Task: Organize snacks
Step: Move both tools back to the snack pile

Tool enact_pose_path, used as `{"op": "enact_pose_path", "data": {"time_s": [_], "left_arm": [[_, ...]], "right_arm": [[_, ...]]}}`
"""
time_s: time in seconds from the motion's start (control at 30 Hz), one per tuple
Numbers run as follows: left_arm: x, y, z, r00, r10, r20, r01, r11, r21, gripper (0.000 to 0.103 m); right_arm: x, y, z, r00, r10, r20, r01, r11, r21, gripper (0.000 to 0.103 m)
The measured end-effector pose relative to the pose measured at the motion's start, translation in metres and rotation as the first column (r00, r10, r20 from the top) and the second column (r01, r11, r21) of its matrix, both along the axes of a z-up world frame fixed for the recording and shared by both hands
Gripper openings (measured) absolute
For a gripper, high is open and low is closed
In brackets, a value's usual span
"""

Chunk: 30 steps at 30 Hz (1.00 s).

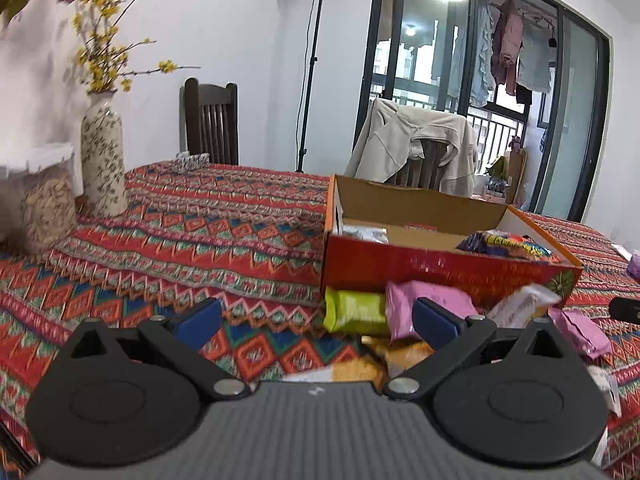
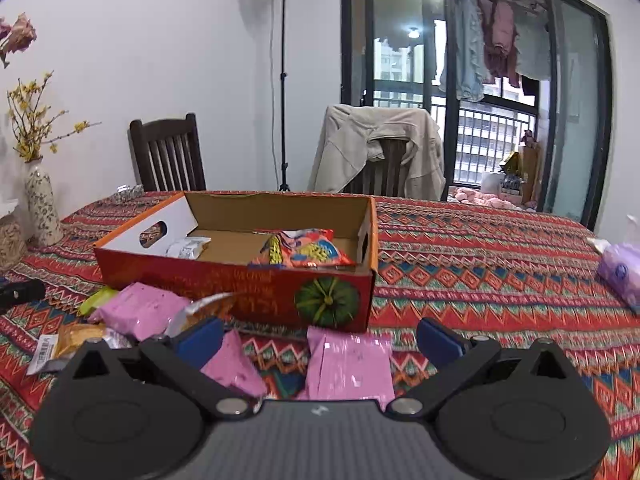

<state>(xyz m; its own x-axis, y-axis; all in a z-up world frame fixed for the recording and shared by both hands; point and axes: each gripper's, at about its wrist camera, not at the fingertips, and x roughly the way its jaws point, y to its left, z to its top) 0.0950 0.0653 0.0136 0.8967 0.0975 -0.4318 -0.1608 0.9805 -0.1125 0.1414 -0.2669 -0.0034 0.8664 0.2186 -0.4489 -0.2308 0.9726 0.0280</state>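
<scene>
An open red cardboard box point(image 2: 240, 284) point(image 1: 440, 272) stands on the patterned tablecloth, holding a colourful snack bag point(image 2: 304, 250) point(image 1: 512, 242) and a silver packet point(image 2: 186, 247). Loose snacks lie in front of it: pink packets point(image 2: 348, 364) point(image 2: 140, 312) point(image 1: 424, 304), a green packet point(image 1: 354, 312) and orange packets point(image 1: 404, 350). My left gripper point(image 1: 316, 320) is open, low over the cloth left of the pile, nothing between its blue pads. My right gripper point(image 2: 320, 340) is open, with a pink packet lying below between its fingers.
A flowered vase point(image 1: 102, 156) and a jar point(image 1: 44, 208) stand at the table's left. Two chairs point(image 2: 168, 156) point(image 2: 384, 152), one draped with a beige jacket, stand behind the table. A purple tissue pack point(image 2: 622, 274) lies at the right edge.
</scene>
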Motion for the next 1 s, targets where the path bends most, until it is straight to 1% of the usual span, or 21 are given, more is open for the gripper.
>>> {"op": "enact_pose_path", "data": {"time_s": [0.13, 0.2, 0.4, 0.47, 0.6, 0.77, 0.9, 1.0], "left_arm": [[-0.017, -0.003, -0.011, 1.0, 0.006, 0.022, -0.006, 1.0, 0.021, 0.103], [-0.021, -0.004, -0.016, 1.0, 0.001, 0.028, -0.002, 1.0, 0.022, 0.103], [-0.019, -0.005, -0.023, 1.0, 0.011, 0.026, -0.011, 1.0, 0.01, 0.103], [-0.018, -0.006, -0.024, 1.0, 0.006, 0.023, -0.007, 1.0, 0.012, 0.103], [-0.017, -0.001, -0.026, 1.0, 0.003, 0.016, -0.003, 1.0, -0.018, 0.103], [-0.017, 0.0, -0.027, 1.0, -0.006, 0.014, 0.007, 1.0, -0.031, 0.103], [-0.014, 0.003, -0.028, 1.0, -0.011, 0.006, 0.011, 0.999, -0.044, 0.103], [-0.013, 0.004, -0.028, 1.0, -0.013, 0.003, 0.013, 0.999, -0.048, 0.103]], "right_arm": [[-0.022, -0.01, -0.01, 1.0, 0.0, -0.003, 0.0, 0.999, 0.044, 0.103], [-0.028, -0.013, -0.015, 1.0, -0.001, -0.005, 0.002, 0.999, 0.045, 0.103], [-0.03, -0.017, -0.021, 0.999, -0.015, -0.029, 0.016, 0.999, 0.046, 0.103], [-0.028, -0.015, -0.024, 0.999, -0.015, -0.036, 0.016, 0.999, 0.034, 0.103], [-0.022, -0.01, -0.03, 0.998, -0.005, -0.06, 0.006, 1.0, 0.025, 0.103], [-0.016, -0.001, -0.04, 0.995, 0.0, -0.101, -0.003, 1.0, -0.031, 0.103], [-0.012, 0.002, -0.049, 0.989, -0.019, -0.146, 0.007, 0.997, -0.079, 0.102], [-0.01, 0.004, -0.05, 0.987, 0.002, -0.16, -0.014, 0.997, -0.076, 0.101]]}}
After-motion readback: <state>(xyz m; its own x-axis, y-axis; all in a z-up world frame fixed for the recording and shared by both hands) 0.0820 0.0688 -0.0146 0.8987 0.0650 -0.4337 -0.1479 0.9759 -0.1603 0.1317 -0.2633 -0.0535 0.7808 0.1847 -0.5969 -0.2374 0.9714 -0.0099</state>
